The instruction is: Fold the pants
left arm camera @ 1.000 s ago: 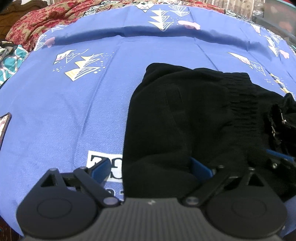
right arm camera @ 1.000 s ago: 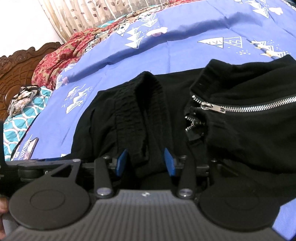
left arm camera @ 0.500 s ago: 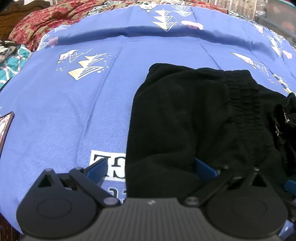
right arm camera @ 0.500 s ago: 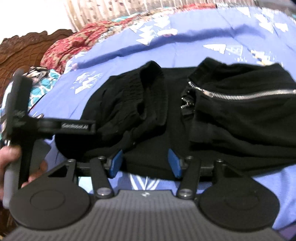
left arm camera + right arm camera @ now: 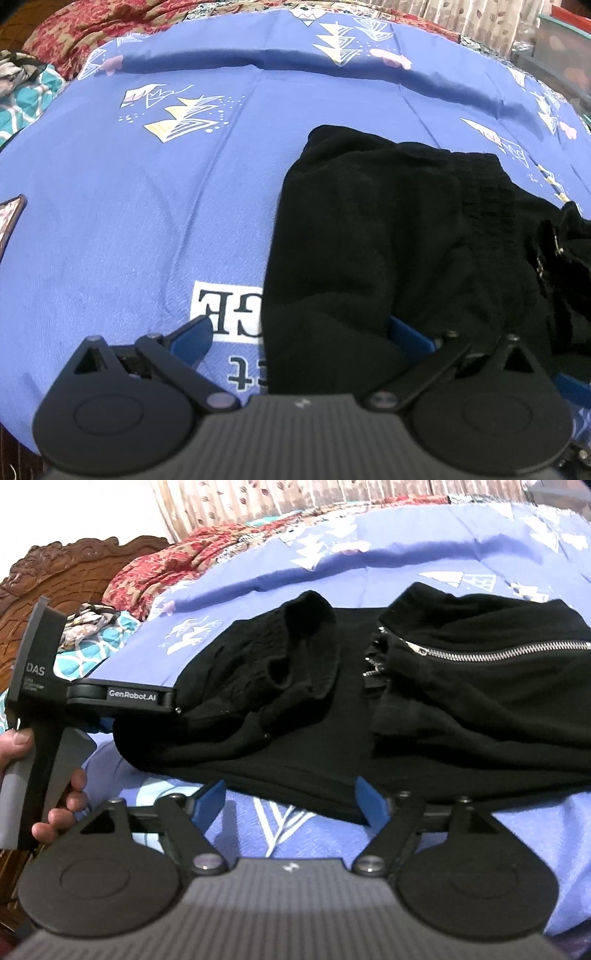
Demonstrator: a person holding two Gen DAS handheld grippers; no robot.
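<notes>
The black pants [image 5: 388, 236] lie bunched on a blue patterned bedsheet [image 5: 147, 206]. In the right wrist view they [image 5: 288, 701] show a ribbed elastic waistband folded over at the left. My left gripper [image 5: 299, 332] is open, its fingers spread wide around the near edge of the pants. It also shows from the side in the right wrist view [image 5: 122, 698], held by a hand. My right gripper [image 5: 291, 801] is open and empty, just short of the pants' near edge.
A black zippered garment [image 5: 480, 664] lies right of the pants, touching them. A red floral blanket [image 5: 177, 565] and a carved wooden headboard [image 5: 74, 572] are at the far left. A phone edge [image 5: 9, 218] sits at the left of the sheet.
My right gripper has let go of the waistband fold, opened wide and drawn back off the pants. My left gripper has stayed open around the pants' edge.
</notes>
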